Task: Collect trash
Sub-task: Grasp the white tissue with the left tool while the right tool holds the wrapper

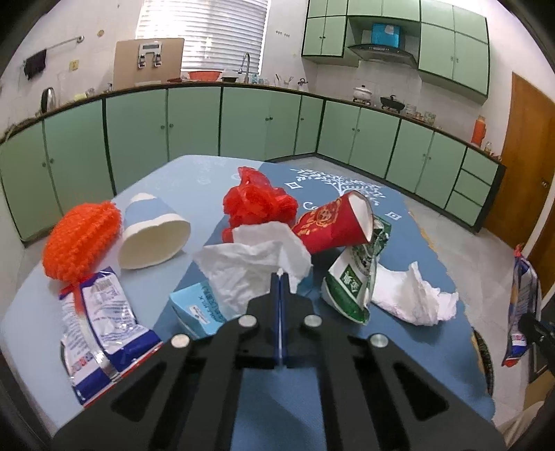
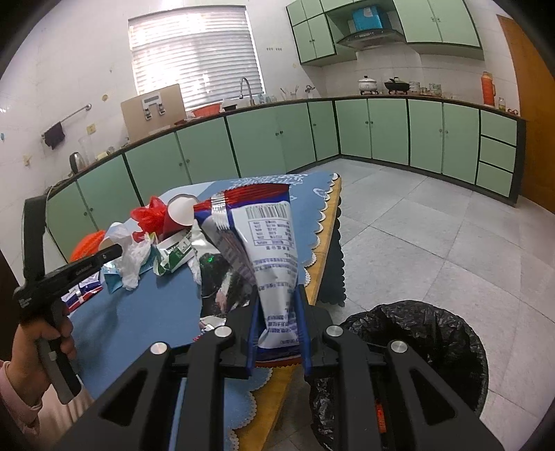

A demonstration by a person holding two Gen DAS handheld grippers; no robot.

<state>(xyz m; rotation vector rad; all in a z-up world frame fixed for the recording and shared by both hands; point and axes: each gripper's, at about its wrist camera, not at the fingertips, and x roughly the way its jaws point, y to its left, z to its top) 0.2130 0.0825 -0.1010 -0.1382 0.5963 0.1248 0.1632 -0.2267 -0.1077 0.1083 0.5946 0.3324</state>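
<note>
A kitchen wraps around the scene: pale green cabinets run along the far walls under a worktop, a window with white blinds glows at the far left, and a brown door stands at the right. The floor is grey tile.

In the middle stands the bench, covered in a blue cloth with a scalloped edge. Just beside its near right corner, on the floor, sits a bin lined with a black bag.

Trash lies scattered over the bench: an orange knitted piece at the far left, a blue and white paper cup tipped on its side next to it, a red plastic bag further back, a red paper cup lying over a green and white carton, and a blue and white wrapper at the near left.

The left gripper has its fingers closed, pinching the edge of a crumpled white tissue at mid-bench. The right gripper grips a snack wrapper, held upright above the bench's right edge, near the bin.
</note>
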